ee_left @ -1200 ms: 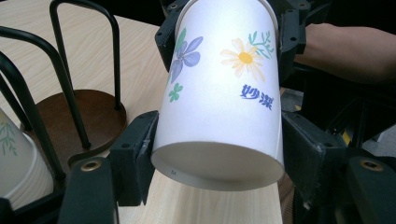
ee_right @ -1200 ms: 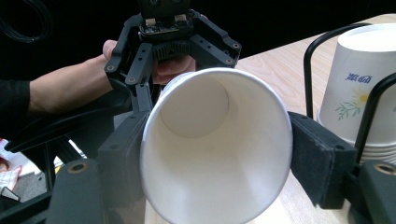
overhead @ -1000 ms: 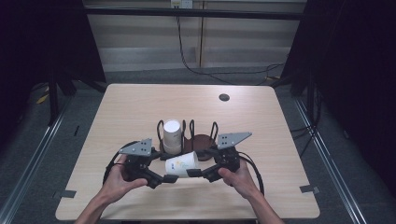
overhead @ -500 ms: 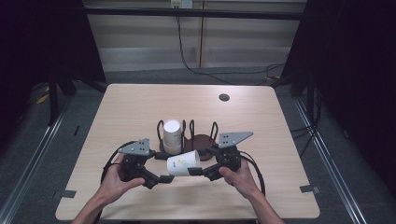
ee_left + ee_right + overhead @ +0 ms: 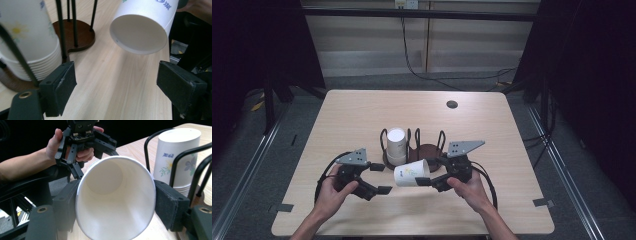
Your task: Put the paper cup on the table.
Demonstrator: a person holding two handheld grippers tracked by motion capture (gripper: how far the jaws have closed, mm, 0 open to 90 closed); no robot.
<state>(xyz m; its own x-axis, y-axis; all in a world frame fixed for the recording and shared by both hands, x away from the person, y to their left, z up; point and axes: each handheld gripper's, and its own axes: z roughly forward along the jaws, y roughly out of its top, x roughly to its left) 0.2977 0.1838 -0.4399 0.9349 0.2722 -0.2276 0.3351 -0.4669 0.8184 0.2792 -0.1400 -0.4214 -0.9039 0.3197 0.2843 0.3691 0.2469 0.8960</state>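
Note:
A white paper cup point(image 5: 412, 172) lies on its side above the table, and my right gripper point(image 5: 428, 174) is shut on it near the rim. In the right gripper view the cup's open mouth point(image 5: 115, 197) faces the camera between the two pads. My left gripper point(image 5: 381, 178) stands open just left of the cup's base and is not touching it. The left gripper view shows that base point(image 5: 138, 32) hanging beyond the open left gripper point(image 5: 120, 87). A stack of flowered cups point(image 5: 395, 145) stands upside down in a black wire holder point(image 5: 427, 150).
The holder's brown base point(image 5: 77, 35) and thin wire posts stand close behind both grippers. A small black disc point(image 5: 452, 104) lies near the far edge of the wooden table point(image 5: 347, 115). A dark floor with metal rails surrounds the table.
The cup has tilted and shifted slightly right in the right gripper. The left gripper now sits a little apart from the cup's base.

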